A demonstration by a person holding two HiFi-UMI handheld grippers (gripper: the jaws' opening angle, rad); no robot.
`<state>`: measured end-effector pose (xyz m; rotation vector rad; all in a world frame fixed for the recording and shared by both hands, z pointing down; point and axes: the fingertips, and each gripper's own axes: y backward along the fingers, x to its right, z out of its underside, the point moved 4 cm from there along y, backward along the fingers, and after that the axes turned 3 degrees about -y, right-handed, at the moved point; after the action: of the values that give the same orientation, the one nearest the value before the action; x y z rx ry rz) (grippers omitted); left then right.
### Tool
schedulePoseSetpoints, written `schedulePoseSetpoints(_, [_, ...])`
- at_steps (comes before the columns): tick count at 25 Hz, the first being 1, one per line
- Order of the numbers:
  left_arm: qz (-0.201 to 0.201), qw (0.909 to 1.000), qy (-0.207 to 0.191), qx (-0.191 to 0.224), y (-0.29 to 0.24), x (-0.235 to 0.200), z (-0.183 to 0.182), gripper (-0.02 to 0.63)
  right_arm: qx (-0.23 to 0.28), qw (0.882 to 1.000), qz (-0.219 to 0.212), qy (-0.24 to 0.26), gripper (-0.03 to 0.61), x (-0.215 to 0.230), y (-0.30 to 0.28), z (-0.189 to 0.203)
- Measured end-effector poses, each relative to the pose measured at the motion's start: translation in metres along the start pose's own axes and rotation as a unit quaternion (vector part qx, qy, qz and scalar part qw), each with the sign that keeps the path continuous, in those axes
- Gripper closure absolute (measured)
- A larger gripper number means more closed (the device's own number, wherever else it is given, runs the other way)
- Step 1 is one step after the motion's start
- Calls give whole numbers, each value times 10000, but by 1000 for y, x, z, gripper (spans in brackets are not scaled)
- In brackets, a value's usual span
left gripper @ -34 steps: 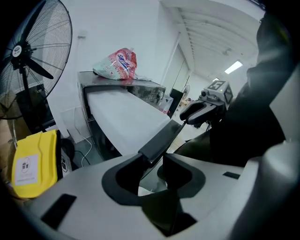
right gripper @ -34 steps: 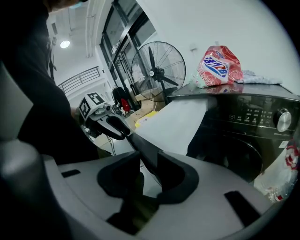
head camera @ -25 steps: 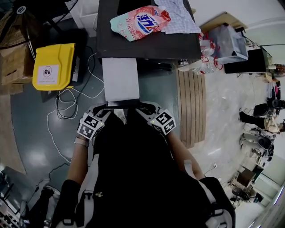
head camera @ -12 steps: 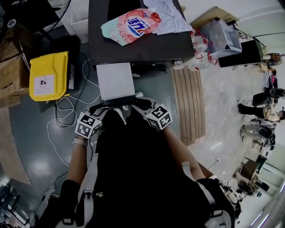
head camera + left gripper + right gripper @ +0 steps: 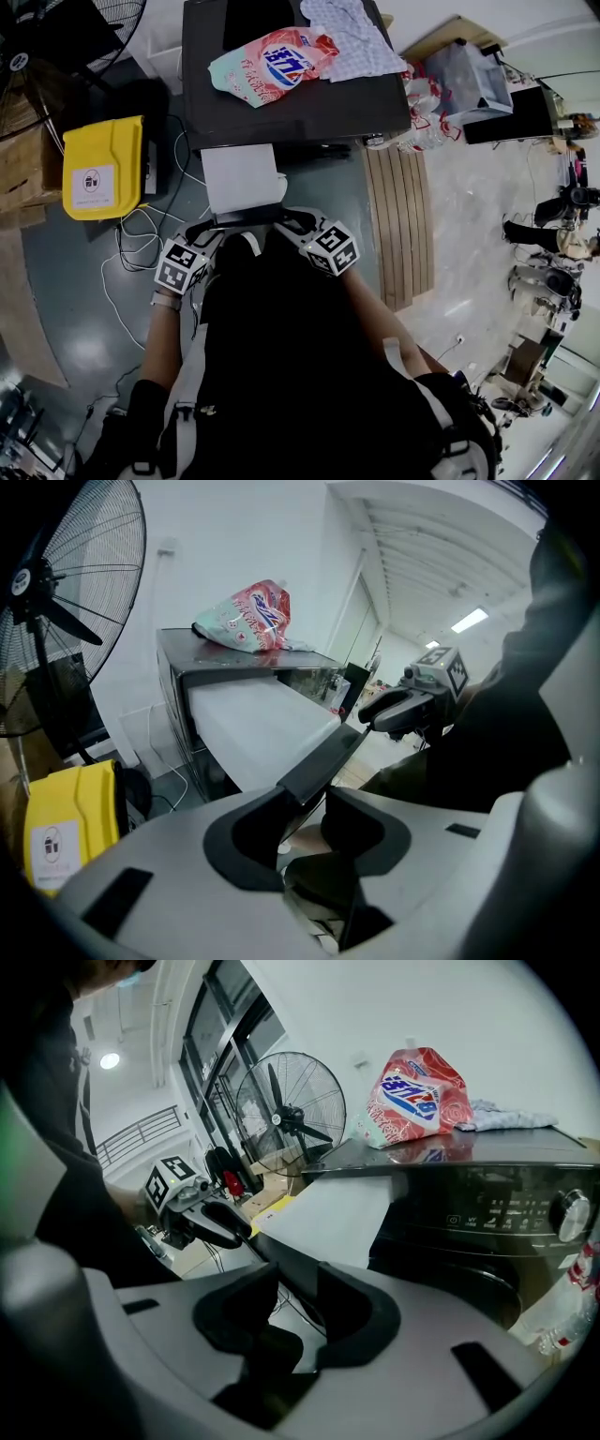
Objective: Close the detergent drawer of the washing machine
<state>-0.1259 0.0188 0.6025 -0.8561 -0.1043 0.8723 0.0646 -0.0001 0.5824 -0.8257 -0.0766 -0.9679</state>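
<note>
The drawer [image 5: 242, 176] has slid further into the washing machine [image 5: 281, 105]. Left gripper [image 5: 307, 803] and right gripper [image 5: 298, 1288] pinch its dark front, half hidden by the person [image 5: 281, 375]; a bag [image 5: 267, 64] lies atop.

Drawer pushed partway in

The white detergent drawer [image 5: 242, 178] sticks out of the washing machine [image 5: 281, 108] less than a second ago (its dark front edge sits nearer the cabinet). The left gripper [image 5: 214, 228] and right gripper [image 5: 286, 218], gripping that edge, have moved forward with it.
</note>
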Motion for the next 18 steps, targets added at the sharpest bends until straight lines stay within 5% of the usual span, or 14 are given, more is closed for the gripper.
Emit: schedulePoseSetpoints(18, [-198,9997,107,-18,-6,-29,-24,474,60,9998,-126,118,442,23,-14,-30])
